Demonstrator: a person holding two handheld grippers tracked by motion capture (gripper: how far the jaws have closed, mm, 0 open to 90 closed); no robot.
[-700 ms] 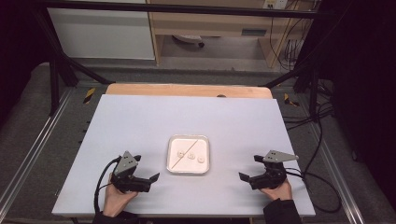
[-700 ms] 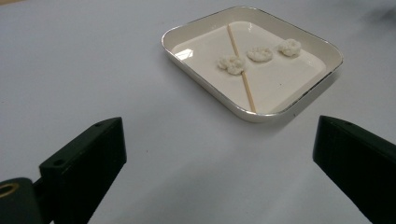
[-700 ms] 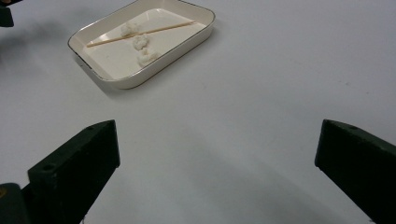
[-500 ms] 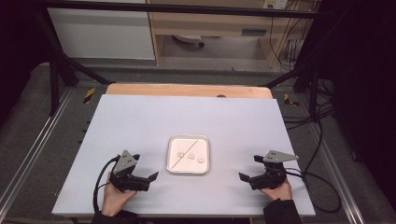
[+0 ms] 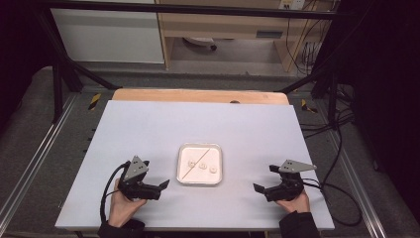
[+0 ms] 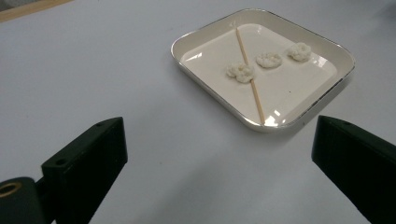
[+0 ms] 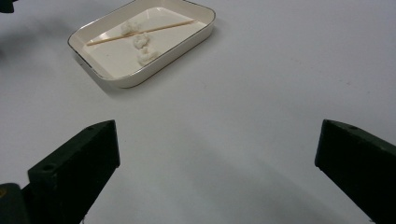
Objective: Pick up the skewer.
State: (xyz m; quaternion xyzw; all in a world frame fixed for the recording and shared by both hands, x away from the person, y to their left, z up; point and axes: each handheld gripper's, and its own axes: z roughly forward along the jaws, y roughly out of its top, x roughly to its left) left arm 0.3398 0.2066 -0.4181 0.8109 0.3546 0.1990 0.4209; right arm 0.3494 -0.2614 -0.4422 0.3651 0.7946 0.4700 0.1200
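1. Pale grey-white desk (image 5: 148,129) with a wooden strip along its far edge; beyond it stand a cabinet, shelving and trailing cables in a dim room.
2. Near the desk's middle, toward the person's side, sits a square white tray (image 5: 184,176).
3. Inside the tray lie a thin wooden skewer (image 6: 248,74), set diagonally, and three small white lumps (image 6: 269,59) in a row.
4. Left tongs (image 5: 159,187) rest left of the tray, spread wide, pinching nothing.
5. Right tongs (image 5: 265,178) rest right of it, well apart, likewise spread and empty.
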